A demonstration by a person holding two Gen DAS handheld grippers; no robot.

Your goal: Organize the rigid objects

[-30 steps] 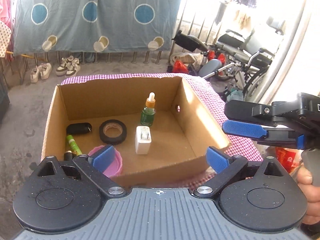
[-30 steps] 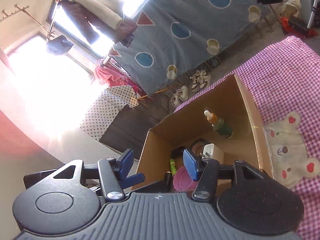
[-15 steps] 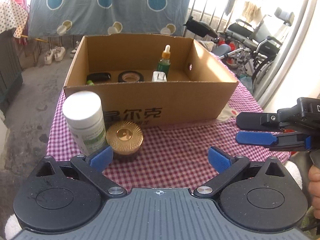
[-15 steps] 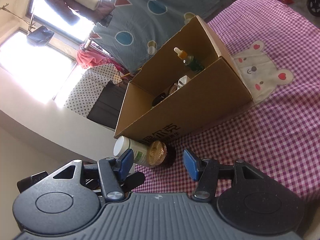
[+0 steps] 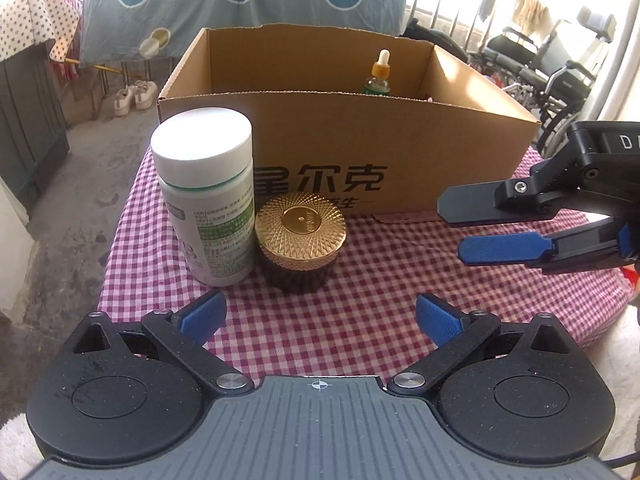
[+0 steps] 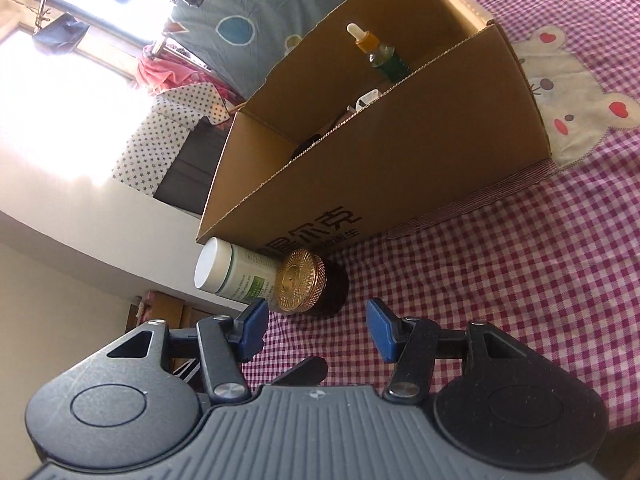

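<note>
Lived-in home: bedding (image 5: 208,4) hung over a rail, shoes (image 5: 134,96) on bare floor, wheelchair (image 5: 556,64) parked, checked tablecloth (image 5: 360,272) on table.

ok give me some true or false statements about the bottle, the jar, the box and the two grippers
1. The white-capped bottle stands upright outside the cardboard box. True.
2. The gold-lidded jar is inside the box. False: it sits on the checked cloth beside the bottle.
3. The left gripper grips the jar. False: its jaws are open and empty.
4. A dropper bottle stands in the box. True.
5. The right gripper is open and empty. True.
</note>
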